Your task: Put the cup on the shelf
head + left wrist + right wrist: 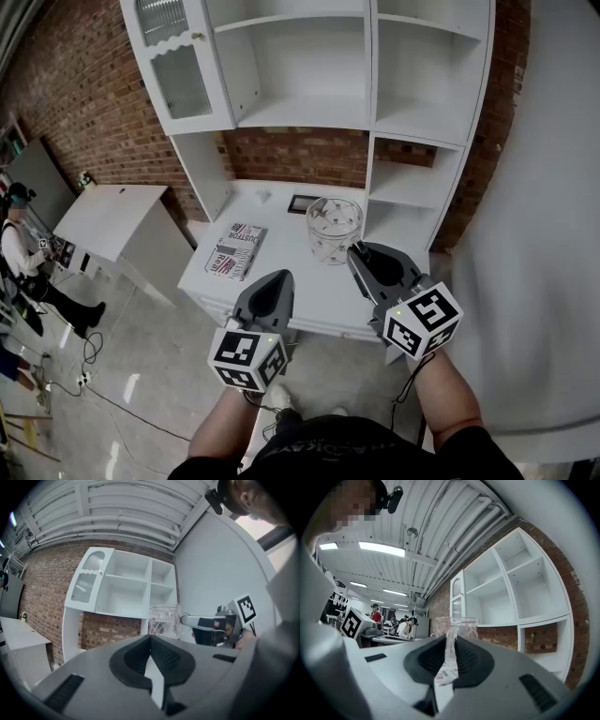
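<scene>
R claw [356,251] nips the cup [333,228] wall on the desk [286,246], L claw [277,277] shut w/ nothing, mag [234,250] left, frame [304,203] far behind, shelf [305,114] above.

cup [334,228]: was clear patterned glass, upright, wall pinched by the right gripper [359,250]
shelf [302,114]: white, open compartments, stood behind the cup

Each claw is a grey plastic shell tapering to a blunt tip: the left claw [282,276] at lower centre, the right claw [356,251] just right of it. Black dimpled pads [166,657] line the jaws inside. At each rear sits a white cube [246,357] printed with black square markers. A thin black cable [409,382] runs below the right one. The person wears a black short-sleeved shirt [328,452].
</scene>
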`<state>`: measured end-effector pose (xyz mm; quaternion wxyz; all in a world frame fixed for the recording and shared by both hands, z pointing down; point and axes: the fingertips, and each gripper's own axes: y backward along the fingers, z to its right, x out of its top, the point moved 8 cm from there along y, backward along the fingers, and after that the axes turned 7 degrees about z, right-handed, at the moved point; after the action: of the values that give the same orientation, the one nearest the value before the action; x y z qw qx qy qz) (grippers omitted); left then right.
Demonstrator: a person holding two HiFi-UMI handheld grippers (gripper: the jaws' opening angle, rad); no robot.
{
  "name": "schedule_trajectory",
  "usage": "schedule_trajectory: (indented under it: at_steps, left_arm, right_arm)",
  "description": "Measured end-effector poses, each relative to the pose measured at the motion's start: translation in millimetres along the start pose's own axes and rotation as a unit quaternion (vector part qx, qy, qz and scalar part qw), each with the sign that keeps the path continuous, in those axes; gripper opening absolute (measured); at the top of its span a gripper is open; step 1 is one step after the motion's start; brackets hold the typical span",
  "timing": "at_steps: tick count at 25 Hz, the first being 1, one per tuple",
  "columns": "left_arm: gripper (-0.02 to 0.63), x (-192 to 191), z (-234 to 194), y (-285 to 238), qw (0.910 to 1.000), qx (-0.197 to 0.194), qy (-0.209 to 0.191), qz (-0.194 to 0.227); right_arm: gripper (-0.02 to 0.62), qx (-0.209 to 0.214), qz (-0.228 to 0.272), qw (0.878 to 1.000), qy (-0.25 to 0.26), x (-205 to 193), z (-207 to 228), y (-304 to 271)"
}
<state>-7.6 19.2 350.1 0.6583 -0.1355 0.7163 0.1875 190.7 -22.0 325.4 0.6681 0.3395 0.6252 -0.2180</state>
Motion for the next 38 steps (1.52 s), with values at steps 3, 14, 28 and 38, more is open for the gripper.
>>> schedule_trajectory:
  at_steps: [3,14,28,38]
  left_arm:
    - [0.005,0,-3,-1,1.0000,0.000,0.001,-0.001]
    - [0.005,4,-25,-2,1.0000,0.000,0.003,-0.002]
    - [0.005,10,-77,-11,0.9998,-0.013,0.010,-0.004]
    - [0.005,14,-129,-27,0.9993,-0.035,0.013,-0.004]
  right_arm:
    - [0.032,0.001,0.000,1.000,-0.001,0,-1,-3]
    - [0.032,0.001,-0.003,1.000,-0.006,-2,-6,-27]
    - [0.032,-0.010,-0.011,1.000,-0.007,-5,-15,-78]
    - [0.032,-0.026,-0.011,1.000,-0.004,-9,-22,-130]
